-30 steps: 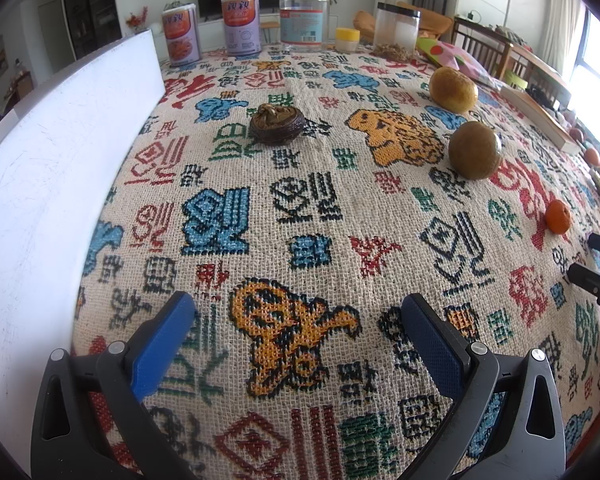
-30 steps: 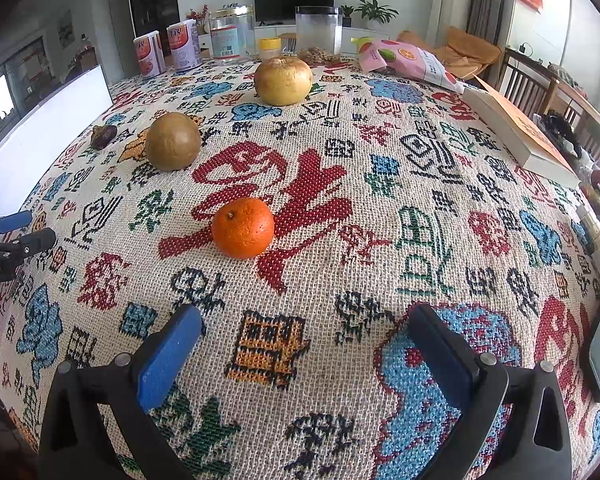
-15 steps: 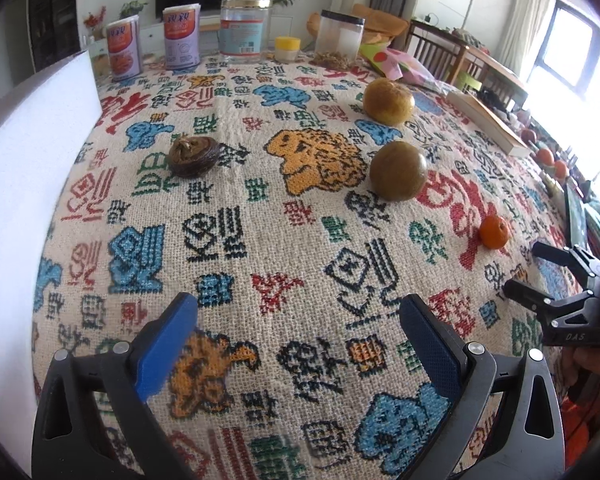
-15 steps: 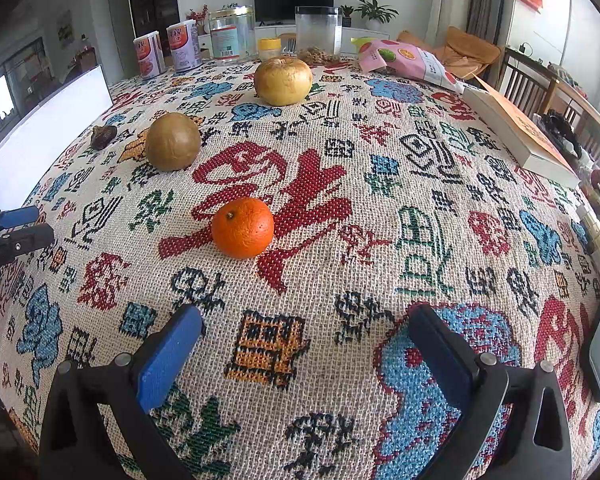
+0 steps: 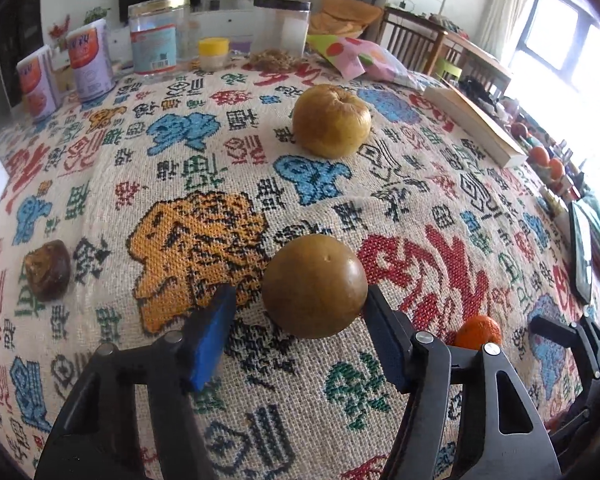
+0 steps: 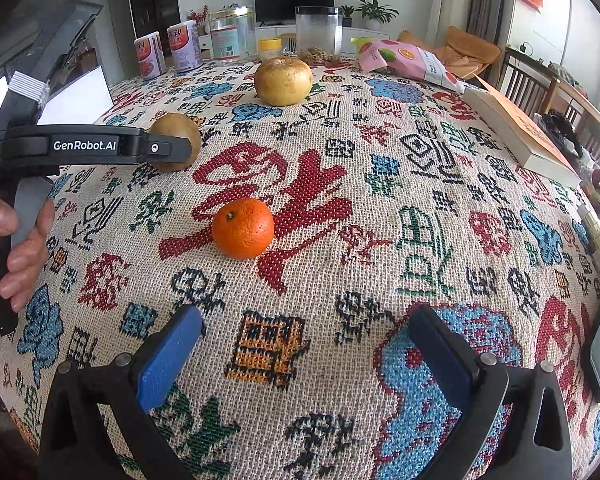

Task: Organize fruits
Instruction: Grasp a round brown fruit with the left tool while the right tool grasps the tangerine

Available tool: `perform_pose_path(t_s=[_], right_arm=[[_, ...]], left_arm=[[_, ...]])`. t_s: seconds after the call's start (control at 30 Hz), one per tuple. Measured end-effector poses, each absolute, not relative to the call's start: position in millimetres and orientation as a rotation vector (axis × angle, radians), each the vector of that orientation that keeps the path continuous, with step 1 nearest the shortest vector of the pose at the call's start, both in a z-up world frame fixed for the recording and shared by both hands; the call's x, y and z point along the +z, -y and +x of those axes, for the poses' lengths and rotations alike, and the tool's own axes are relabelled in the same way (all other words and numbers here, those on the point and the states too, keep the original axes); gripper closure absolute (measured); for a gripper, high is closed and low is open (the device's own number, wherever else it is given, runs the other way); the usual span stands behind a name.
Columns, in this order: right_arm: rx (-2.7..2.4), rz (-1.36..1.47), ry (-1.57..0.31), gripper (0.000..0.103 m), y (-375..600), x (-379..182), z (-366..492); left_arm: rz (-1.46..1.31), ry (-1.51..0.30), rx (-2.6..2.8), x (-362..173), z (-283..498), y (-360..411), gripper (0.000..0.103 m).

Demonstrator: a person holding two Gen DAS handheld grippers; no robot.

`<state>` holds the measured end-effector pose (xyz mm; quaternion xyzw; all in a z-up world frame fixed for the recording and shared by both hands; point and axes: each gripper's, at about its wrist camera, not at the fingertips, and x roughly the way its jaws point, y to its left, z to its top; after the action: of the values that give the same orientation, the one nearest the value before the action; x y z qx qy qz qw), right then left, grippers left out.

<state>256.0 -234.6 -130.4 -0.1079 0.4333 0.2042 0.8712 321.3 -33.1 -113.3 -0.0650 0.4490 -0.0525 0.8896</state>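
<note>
The left gripper [image 5: 298, 314] is down by the round brown fruit [image 5: 315, 286] on the table [image 5: 380, 208]. Its fingers [image 5: 212, 332] have just been closing, and the fruit sits between them. The right finger looks like it touches the fruit. The blue left one is just beside it with a small gap, so it is not a full grip yet.

The right gripper [image 6: 306, 354] hangs over the cloth with its fingers [image 6: 168, 356] wide apart and nothing in them. The orange [image 6: 243, 228] sits on a red mark in front of it.

The yellow apple [image 5: 331, 120] sits farther back on the table. A small dark wrinkly fruit [image 5: 47, 270] lies well apart, near the left edge. A hand [image 6: 16, 240] holds the left gripper's handle.
</note>
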Motion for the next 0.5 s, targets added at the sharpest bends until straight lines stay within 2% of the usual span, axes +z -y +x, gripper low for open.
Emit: perform_pose_path(t_s=[0.03,0.17,0.27,0.3,0.37,0.43,0.5], right_arm=[[0.429,-0.221,-0.904,0.0,235,-130,256],[0.434,-0.146,-0.782,0.001,248,-115,245],[0.506,-0.133,-0.796,0.004,235,-108,249],[0.51,-0.159,-0.806,0.007,226,-107,253],[0.517,-0.198,-0.834,0.023,208,-107,262],[0.5,-0.206,-0.867,0.03,197,-109,273],[0.494,-0.22,-0.888,0.051,189,-112,280]], left_arm=[[-0.128,-0.926,-0.115,-112,318,34,0.053],[-0.161,-0.896,-0.108,-99,288,24,0.053],[-0.171,-0.906,-0.11,-89,266,17,0.053],[-0.176,-0.912,-0.111,-86,259,14,0.053],[-0.189,-0.919,-0.105,-80,247,8,0.053],[-0.205,-0.919,-0.1,-73,235,1,0.053],[-0.22,-0.925,-0.093,-67,225,-6,0.053]])
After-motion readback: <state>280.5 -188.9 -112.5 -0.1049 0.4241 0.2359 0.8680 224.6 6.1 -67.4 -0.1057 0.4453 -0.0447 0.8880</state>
